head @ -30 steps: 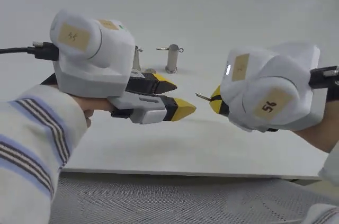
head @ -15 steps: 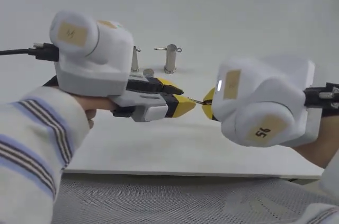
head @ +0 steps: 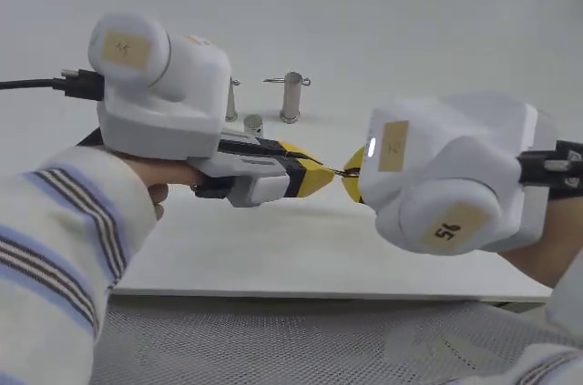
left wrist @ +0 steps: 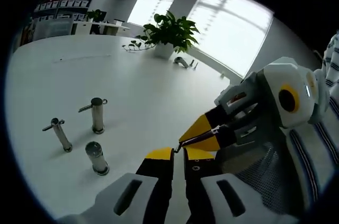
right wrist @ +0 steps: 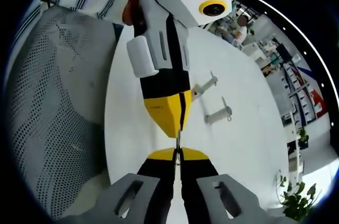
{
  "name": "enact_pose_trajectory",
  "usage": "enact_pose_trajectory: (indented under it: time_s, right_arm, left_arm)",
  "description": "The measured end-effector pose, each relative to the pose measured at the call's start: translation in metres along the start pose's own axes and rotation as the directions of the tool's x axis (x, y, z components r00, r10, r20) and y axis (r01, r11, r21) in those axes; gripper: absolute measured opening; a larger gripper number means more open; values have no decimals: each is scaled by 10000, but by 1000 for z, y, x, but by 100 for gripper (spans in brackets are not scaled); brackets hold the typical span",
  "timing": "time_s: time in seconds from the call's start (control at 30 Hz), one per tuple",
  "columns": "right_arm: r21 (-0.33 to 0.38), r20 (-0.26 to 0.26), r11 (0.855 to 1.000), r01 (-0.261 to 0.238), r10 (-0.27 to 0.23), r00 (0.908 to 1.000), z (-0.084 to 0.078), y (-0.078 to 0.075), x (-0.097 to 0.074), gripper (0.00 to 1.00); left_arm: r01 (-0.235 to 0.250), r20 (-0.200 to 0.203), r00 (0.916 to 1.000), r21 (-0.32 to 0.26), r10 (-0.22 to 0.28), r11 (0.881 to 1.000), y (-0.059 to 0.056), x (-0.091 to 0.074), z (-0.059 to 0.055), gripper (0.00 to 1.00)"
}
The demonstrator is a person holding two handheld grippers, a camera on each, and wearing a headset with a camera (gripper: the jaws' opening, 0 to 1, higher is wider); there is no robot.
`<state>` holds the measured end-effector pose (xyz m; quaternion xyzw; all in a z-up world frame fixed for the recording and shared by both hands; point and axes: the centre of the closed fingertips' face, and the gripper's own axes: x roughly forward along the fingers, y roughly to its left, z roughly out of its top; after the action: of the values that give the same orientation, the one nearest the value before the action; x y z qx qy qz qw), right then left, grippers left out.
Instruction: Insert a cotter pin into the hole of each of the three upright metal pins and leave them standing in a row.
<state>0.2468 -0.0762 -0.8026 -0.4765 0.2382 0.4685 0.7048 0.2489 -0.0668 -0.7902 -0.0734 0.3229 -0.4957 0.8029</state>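
I hold left gripper (left wrist: 178,151) and right gripper (right wrist: 179,151) clamped tip to tip on one thin wire cotter pin (right wrist: 179,141). Bare table (left wrist: 137,75) lies beyond the tips, three metal pins (left wrist: 97,114) farther.

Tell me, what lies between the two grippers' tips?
A thin cotter pin, held by the left gripper and right gripper; both gripper views show it.

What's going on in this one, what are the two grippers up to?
A person holds a gripper in each hand above a white table. The left gripper and the right gripper meet tip to tip, both shut on one thin cotter pin, as if handing it over or regripping. On the table, one metal pin and a second metal pin already carry a cotter pin through the top; the third metal pin, nearest the grippers, has none yet.
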Motion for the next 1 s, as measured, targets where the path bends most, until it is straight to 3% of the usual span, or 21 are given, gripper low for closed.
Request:
enact_pose_trajectory:
  time_s: [0.6,0.7,0.8,1.0]
  right_arm:
    - [28,244,10000,-56,55,9997,3,-1,-1,3]
    - [-20,304,10000,-67,68,9995,4,-1,-2,3]
    - [-50,404,10000,-85,87,9991,6,-1,-3,3]
    - [-47,517,9999,-156,158,9985,8,0,-3,3]
  left_arm:
    - [160,-57,9999,-450,-162,9989,-1,1,1,2]
    - [293,-56,9995,-711,-298,9970,-3,1,1,2]
    - [305,9,9995,-1430,-307,9893,-2,2,2,2]
    - [334,-113,9993,-1518,-355,9878,-3,1,1,1]
